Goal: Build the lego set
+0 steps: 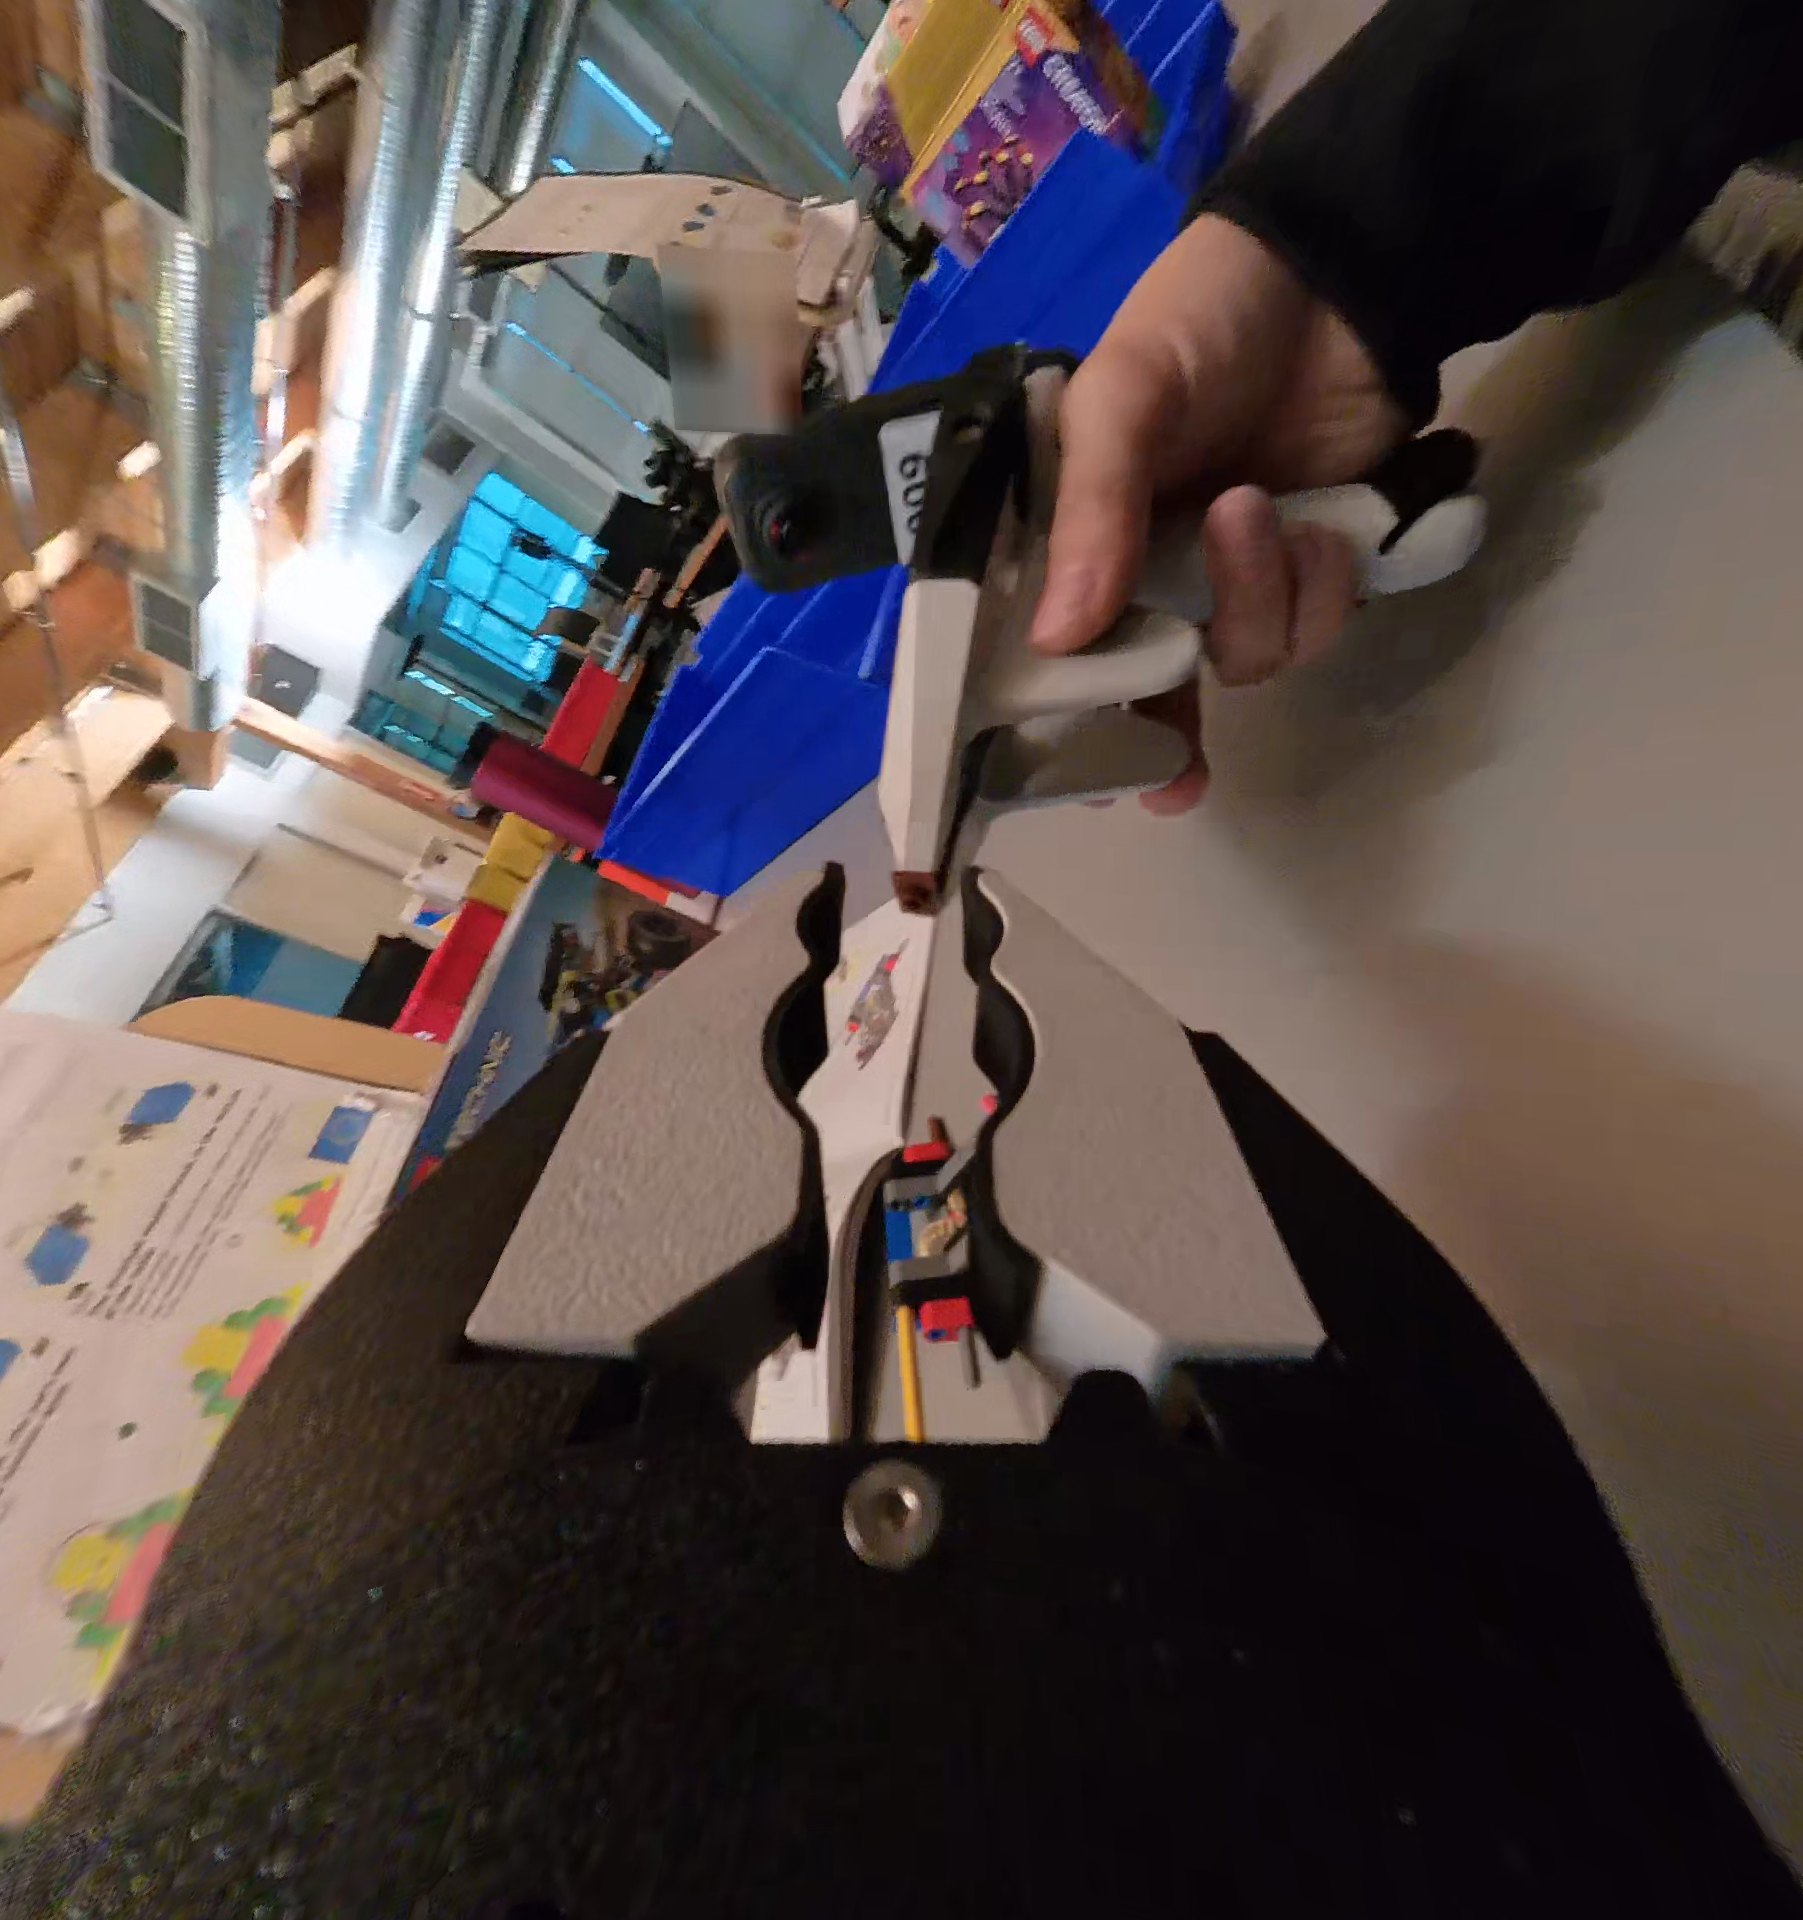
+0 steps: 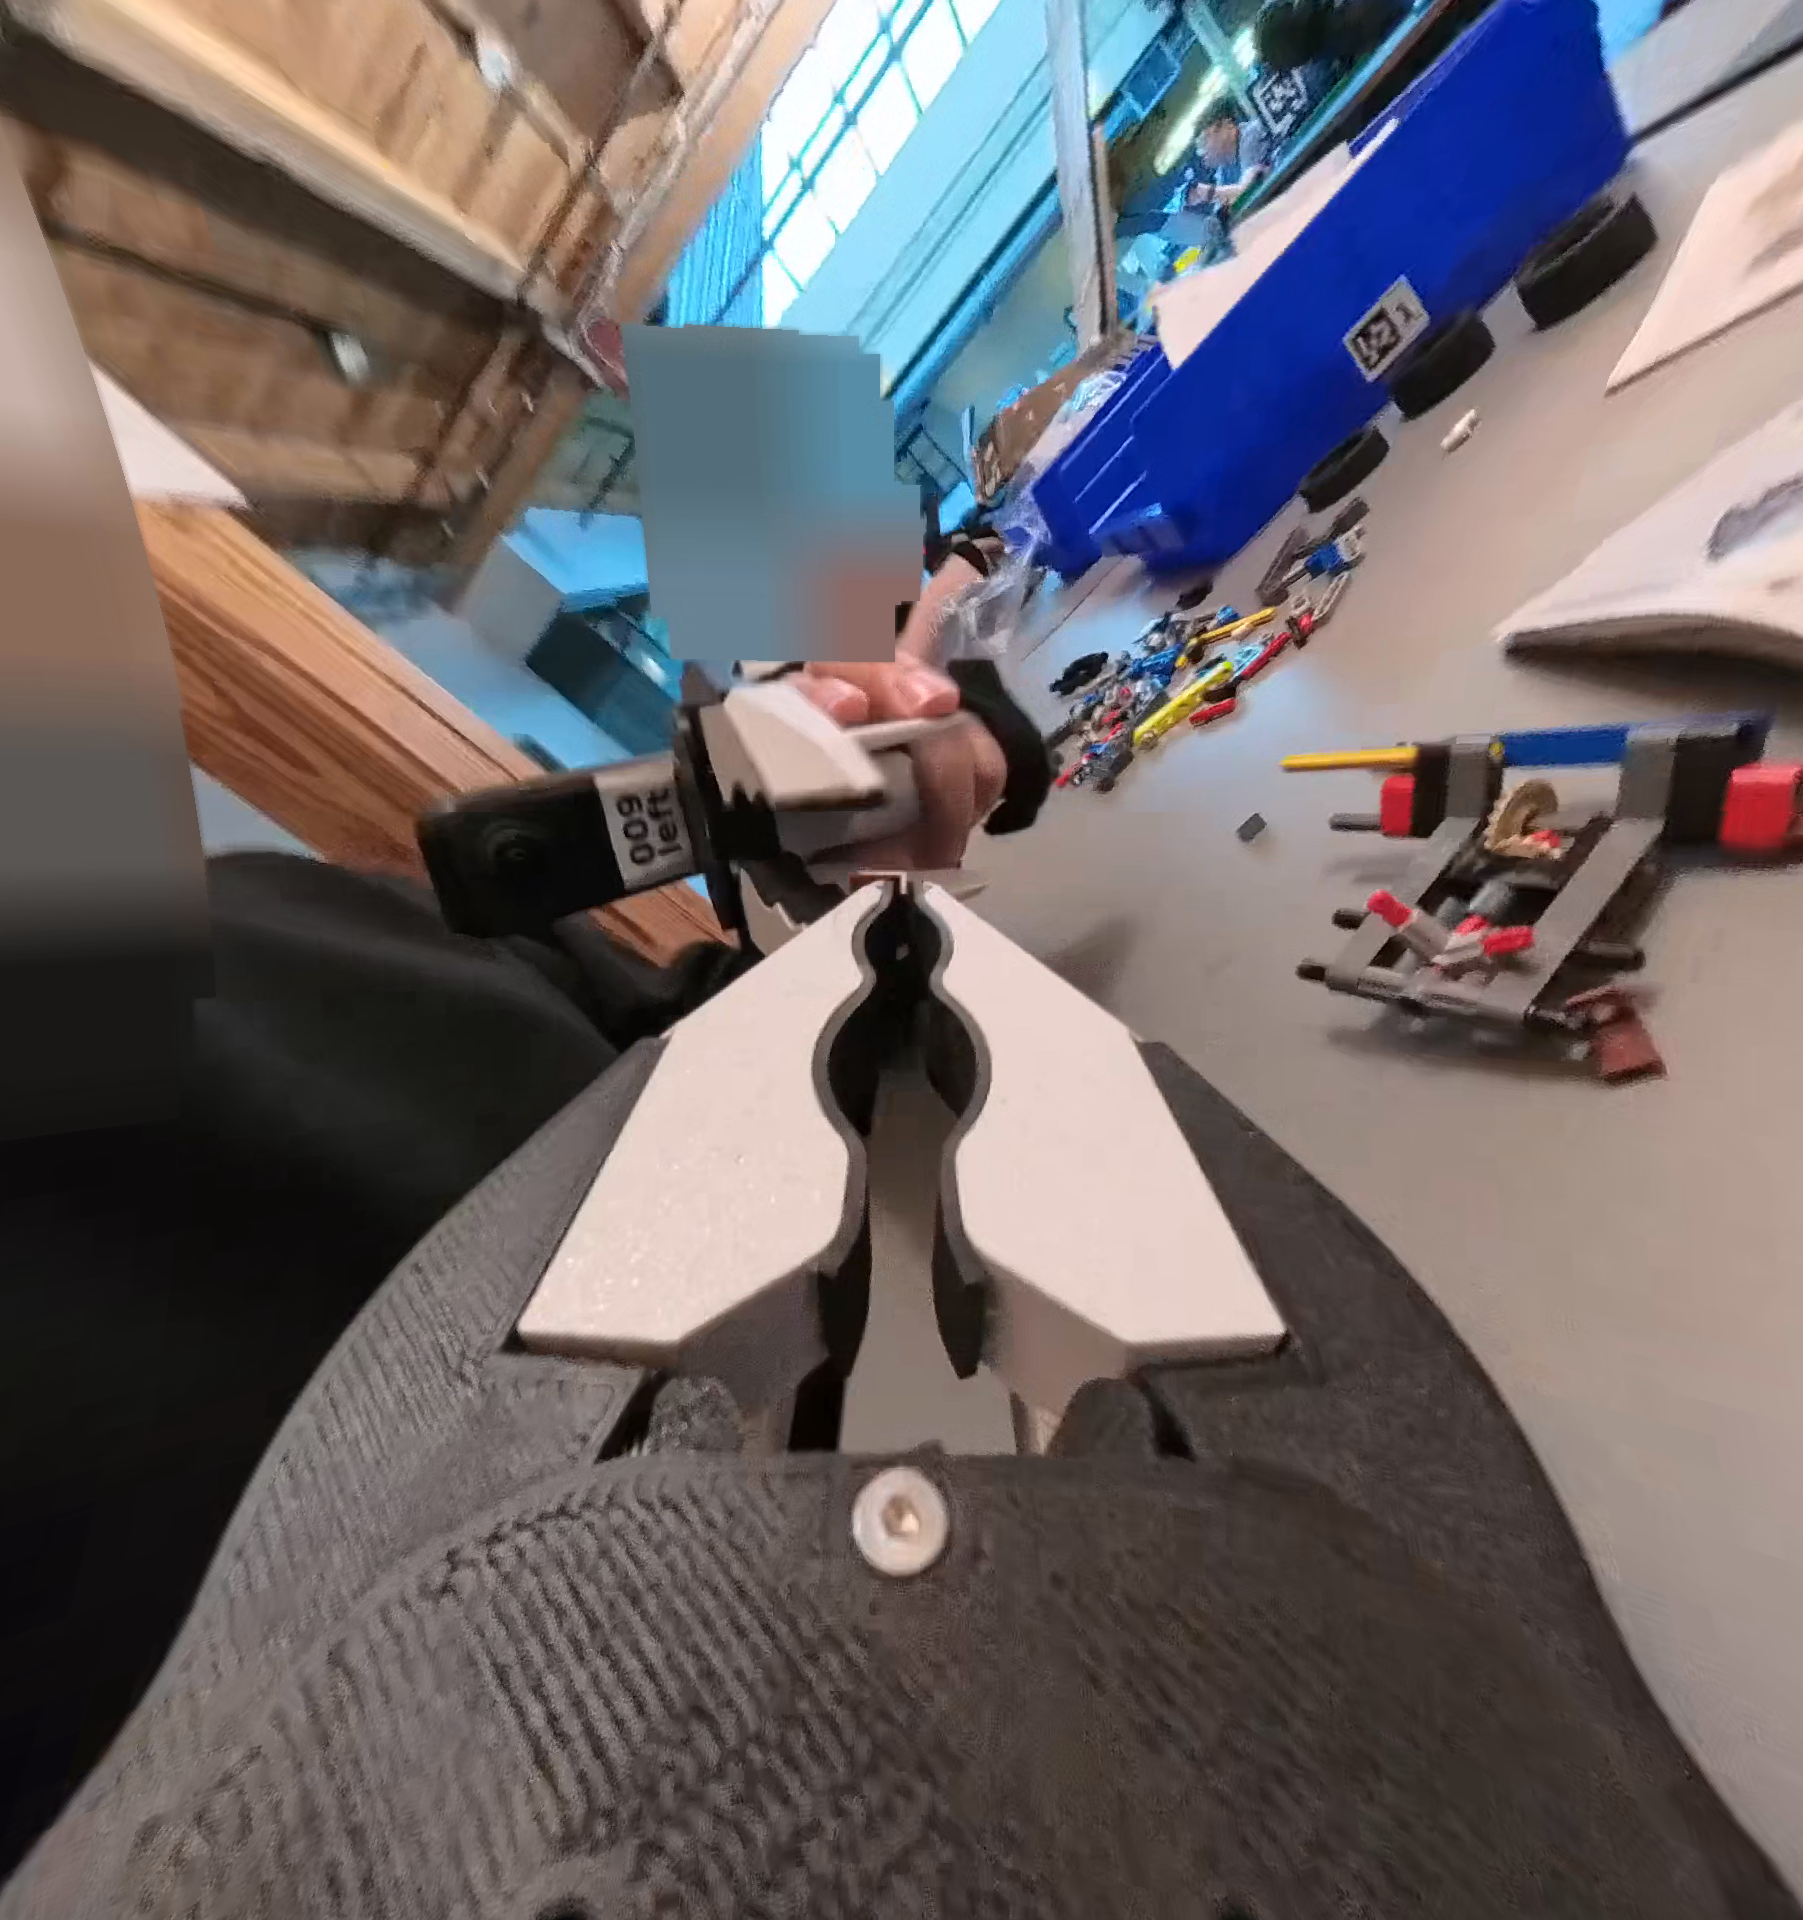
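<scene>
My right gripper (image 2: 892, 891) is shut on a small reddish-brown Lego piece (image 2: 881, 883) at its fingertips. In the left wrist view that gripper (image 1: 920, 873), held in a hand (image 1: 1188, 436), points down with the brown piece (image 1: 916, 896) between the tips of my left gripper (image 1: 902, 883), which is open around it. The left gripper's body (image 2: 803, 821) shows just beyond the right fingertips. The part-built Lego chassis (image 2: 1520, 883), grey and black with red, blue and yellow parts, lies on the grey table (image 2: 1292, 1299); it also shows between my left fingers (image 1: 923, 1226).
A heap of loose Lego parts (image 2: 1167, 675) and black tyres (image 2: 1583, 260) lie before blue bins (image 2: 1344, 343). Open instruction booklets (image 2: 1707, 551) lie at the right. A printed sheet (image 1: 97, 1299), a Lego box (image 1: 564, 997) and blue bins (image 1: 772, 748) are to the left.
</scene>
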